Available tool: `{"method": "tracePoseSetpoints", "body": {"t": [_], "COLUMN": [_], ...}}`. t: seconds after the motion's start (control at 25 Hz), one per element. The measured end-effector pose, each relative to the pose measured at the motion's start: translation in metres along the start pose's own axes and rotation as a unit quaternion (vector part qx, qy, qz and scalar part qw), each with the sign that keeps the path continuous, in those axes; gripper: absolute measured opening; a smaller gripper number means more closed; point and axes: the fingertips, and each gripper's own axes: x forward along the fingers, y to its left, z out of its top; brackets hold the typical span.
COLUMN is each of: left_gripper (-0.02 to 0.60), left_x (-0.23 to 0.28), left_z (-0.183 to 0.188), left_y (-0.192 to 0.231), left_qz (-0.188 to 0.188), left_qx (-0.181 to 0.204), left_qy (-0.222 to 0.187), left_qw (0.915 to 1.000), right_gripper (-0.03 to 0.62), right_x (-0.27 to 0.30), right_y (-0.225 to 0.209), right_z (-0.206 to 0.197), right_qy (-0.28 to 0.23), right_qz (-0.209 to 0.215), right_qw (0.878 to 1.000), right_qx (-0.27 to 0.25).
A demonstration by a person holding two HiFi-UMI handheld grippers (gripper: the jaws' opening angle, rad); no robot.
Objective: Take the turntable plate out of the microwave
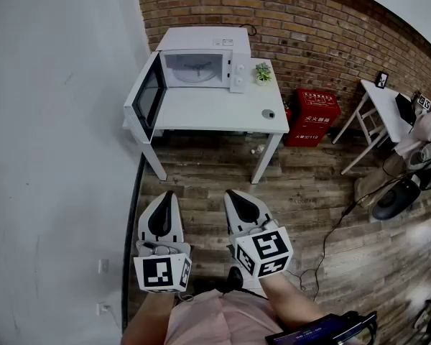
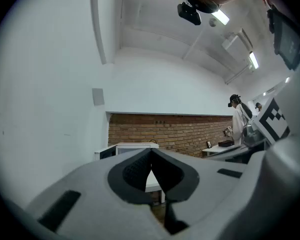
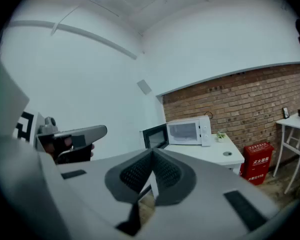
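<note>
A white microwave stands on a white table against the brick wall, its door swung open to the left. Inside it lies the round glass turntable plate. The microwave also shows in the right gripper view, and in the left gripper view only its top peeks over the jaws. Both grippers are far from the table, over the wooden floor in front of me. My left gripper is shut and empty. My right gripper is shut and empty too.
A small potted plant and a small round thing sit on the table. A red box stands beside it on the floor. A second white table is at the right, with cables on the floor. A white wall runs along the left.
</note>
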Motion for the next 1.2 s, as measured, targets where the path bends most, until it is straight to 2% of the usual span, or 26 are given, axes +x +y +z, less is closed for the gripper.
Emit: {"method": "tracePoseSetpoints", "body": {"t": [0.28,0.32,0.36,0.4,0.76,1.0,1.2], "left_gripper": [0.008,0.04,0.141,0.172,0.164,0.164,0.164], "left_x": [-0.005,-0.006,-0.007,-0.007,0.004,0.011,0.017], "left_z": [-0.003,-0.003,-0.004,-0.004,-0.01,-0.012,-0.026], "left_y": [-0.003,-0.004,-0.006,-0.007,-0.029,-0.041,-0.049], "left_qz": [0.002,0.003,0.003,0.002,0.008,0.028,0.041], "left_qx": [-0.008,-0.013,-0.019,-0.022,-0.015,-0.012,-0.016], "left_qy": [0.001,-0.002,-0.004,-0.004,0.003,0.001,0.012], "left_qw": [1.0,0.9999,0.9998,0.9997,0.9998,0.9995,0.999], "right_gripper": [0.006,0.087,0.184,0.176,0.152,0.153,0.152], "right_x": [-0.006,-0.006,-0.007,-0.007,-0.015,-0.014,-0.007], "right_y": [-0.005,-0.006,-0.007,-0.009,-0.038,-0.053,-0.064], "right_z": [0.002,0.002,0.001,0.001,-0.003,-0.003,-0.017], "right_qy": [-0.017,-0.019,-0.019,-0.018,-0.015,-0.017,0.003], "right_qz": [-0.009,-0.006,-0.002,-0.001,-0.006,0.013,0.029], "right_qw": [1.0,1.0,1.0,1.0,1.0,1.0,0.999], "right_qx": [0.008,0.013,0.018,0.022,0.022,0.02,0.019]}}
